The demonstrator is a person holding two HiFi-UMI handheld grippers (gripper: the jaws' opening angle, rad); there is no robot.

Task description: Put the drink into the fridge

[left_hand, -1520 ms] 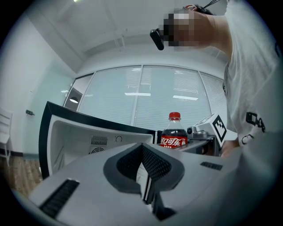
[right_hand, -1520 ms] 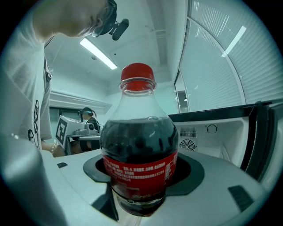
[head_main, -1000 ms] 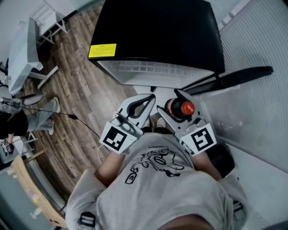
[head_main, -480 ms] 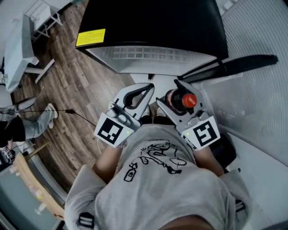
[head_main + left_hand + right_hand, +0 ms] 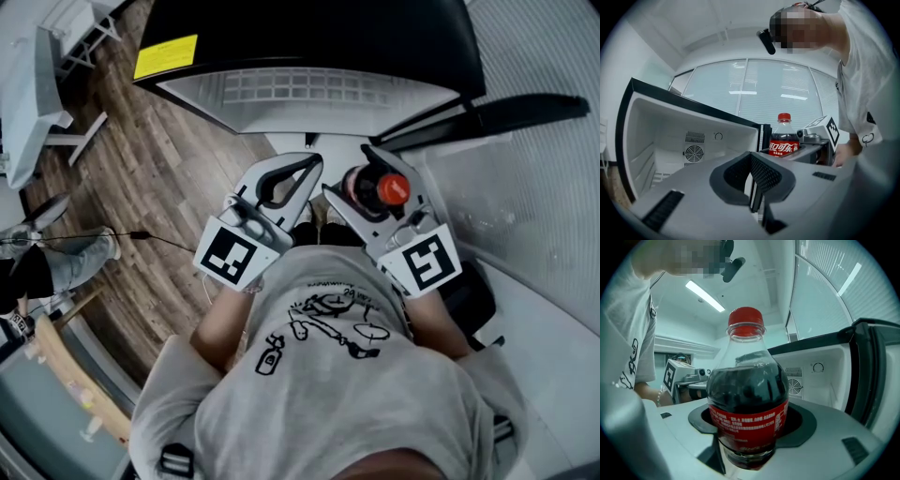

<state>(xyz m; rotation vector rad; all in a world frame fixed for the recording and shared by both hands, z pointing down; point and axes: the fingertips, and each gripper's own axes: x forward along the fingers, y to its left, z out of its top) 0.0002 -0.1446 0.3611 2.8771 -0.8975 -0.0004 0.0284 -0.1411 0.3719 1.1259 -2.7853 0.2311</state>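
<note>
Cola bottle point(image 5: 747, 399) stands upright, clamped between the jaws of the right gripper point(image 5: 352, 176); the left gripper point(image 5: 753, 187) is closed, empty.

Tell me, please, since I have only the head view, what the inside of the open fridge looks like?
Observer: The left gripper view shows the fridge has a white interior, with a round fan grille on its back wall.
Operator: Thank you. Where on the bottle do the right gripper jaws sit?
Observer: The right gripper view shows them closed around its red label, with the bottle upright.
</note>
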